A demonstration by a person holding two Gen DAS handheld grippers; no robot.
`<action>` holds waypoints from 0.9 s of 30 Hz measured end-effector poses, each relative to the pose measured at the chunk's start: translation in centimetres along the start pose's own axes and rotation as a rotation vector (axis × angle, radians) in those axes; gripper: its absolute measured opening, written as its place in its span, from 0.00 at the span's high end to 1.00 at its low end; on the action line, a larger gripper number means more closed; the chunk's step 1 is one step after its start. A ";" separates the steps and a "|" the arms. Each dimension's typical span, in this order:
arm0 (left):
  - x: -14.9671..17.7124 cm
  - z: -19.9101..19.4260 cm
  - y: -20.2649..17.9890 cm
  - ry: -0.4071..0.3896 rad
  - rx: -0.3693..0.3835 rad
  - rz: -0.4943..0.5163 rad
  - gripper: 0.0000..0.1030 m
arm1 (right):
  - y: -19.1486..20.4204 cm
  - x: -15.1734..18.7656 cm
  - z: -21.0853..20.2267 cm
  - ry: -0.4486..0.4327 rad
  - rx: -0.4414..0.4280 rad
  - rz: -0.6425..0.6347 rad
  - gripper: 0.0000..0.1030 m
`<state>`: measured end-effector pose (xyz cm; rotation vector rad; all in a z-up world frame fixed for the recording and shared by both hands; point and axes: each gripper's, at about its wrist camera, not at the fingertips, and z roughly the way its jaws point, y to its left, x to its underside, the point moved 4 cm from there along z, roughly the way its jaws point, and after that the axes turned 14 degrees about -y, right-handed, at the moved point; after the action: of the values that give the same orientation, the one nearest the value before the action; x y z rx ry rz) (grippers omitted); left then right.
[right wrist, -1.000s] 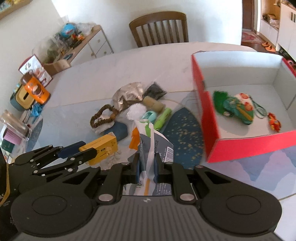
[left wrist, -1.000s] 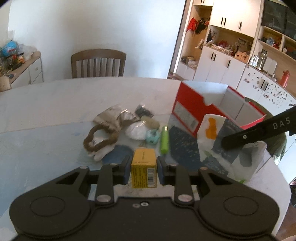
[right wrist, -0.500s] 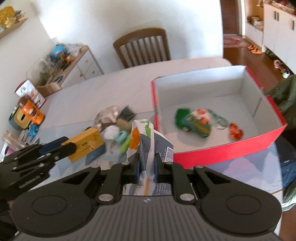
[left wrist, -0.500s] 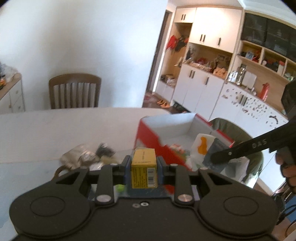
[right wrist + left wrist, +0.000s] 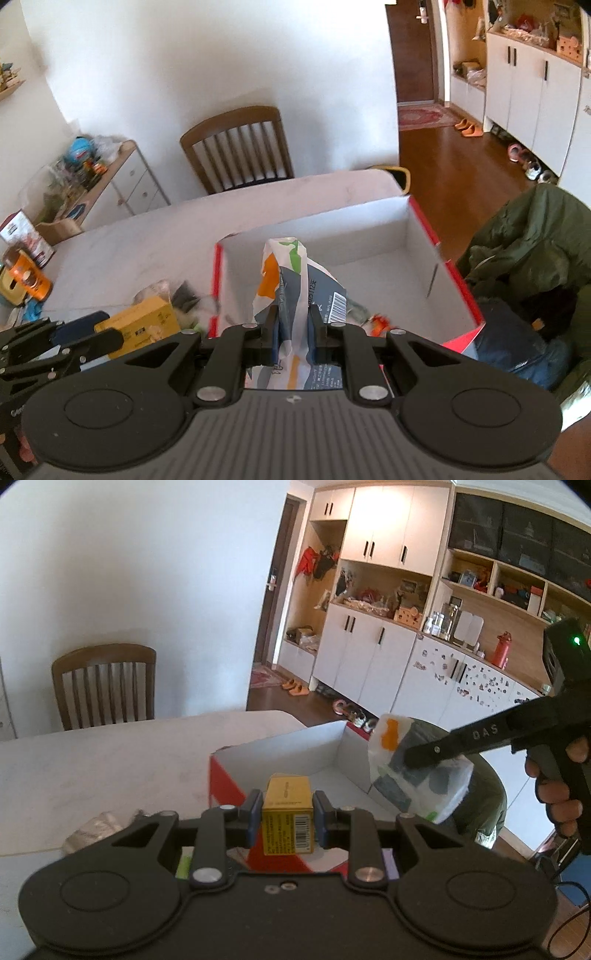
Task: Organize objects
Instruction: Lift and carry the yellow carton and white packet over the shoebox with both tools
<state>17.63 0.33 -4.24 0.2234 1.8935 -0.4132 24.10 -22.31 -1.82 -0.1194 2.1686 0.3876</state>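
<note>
Item 1, nearest: left gripper [image 5: 287,814], blue-padded jaws closed on the 2 side faces of a small yellow cardboard carton [image 5: 288,814] with a barcode label facing the camera. The carton is held clear of the table, apparently above the near red wall of the box.

Item 2: right gripper [image 5: 294,325], jaws pinched on a crumpled white plastic packet [image 5: 295,291] printed in orange, green and grey, barcode on its right face. The packet stands up from the jaws and hangs over the box interior.

Item 3: open rectangular cardboard box [image 5: 458,284], red outside, white inside, on the pale table [image 5: 147,236]. A few small items lie on its floor, blurred behind the packet.

Item 4: loose clutter [image 5: 177,291] on the table left of the box, too blurred to list.

Item 5, farthest: brown wooden slat-back chair [image 5: 240,147] at the table's far edge.

Risks, as judged:
- Carton released too early, while over the wall, would tip back onto the table.
- Packet is held by a thin fold; the limp film could slip or snag on the pads at release.
- Both grippers converge on 1 box; they could collide or knock its wall.
</note>
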 end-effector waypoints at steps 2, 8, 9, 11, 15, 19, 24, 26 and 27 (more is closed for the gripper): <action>-0.1 1.1 -0.6 0.012 0.007 0.004 0.74 | -0.9 -0.4 0.5 -0.007 0.010 -0.003 0.87; 0.9 4.3 -2.6 0.061 0.024 0.031 0.74 | -3.6 -1.6 2.7 -0.026 0.041 0.001 0.87; 1.1 4.9 -2.9 0.070 0.026 0.036 0.74 | -4.0 -1.8 3.1 -0.029 0.046 -0.001 0.87; 1.6 5.8 -3.3 0.083 0.027 0.044 0.74 | -4.6 -2.1 4.0 -0.032 0.047 0.000 0.87; 2.4 7.8 -4.2 0.113 0.033 0.060 0.74 | -5.8 -2.0 6.0 -0.011 0.047 -0.003 0.87; 3.1 9.7 -5.1 0.144 0.040 0.070 0.74 | -6.8 -1.5 7.9 0.025 0.033 -0.018 0.87; 4.1 11.9 -5.6 0.186 0.044 0.069 0.74 | -7.4 -0.3 10.7 0.069 0.043 -0.052 0.87; 4.5 12.7 -5.6 0.202 0.045 0.065 0.74 | -7.4 0.3 11.7 0.088 0.045 -0.058 0.87; 4.8 13.1 -5.7 0.213 0.043 0.071 0.74 | -7.4 0.6 12.1 0.095 0.040 -0.064 0.87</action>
<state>25.37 -10.23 -11.75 0.3749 2.0792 -0.3947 34.77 -25.42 -10.59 -0.1882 2.2583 0.3072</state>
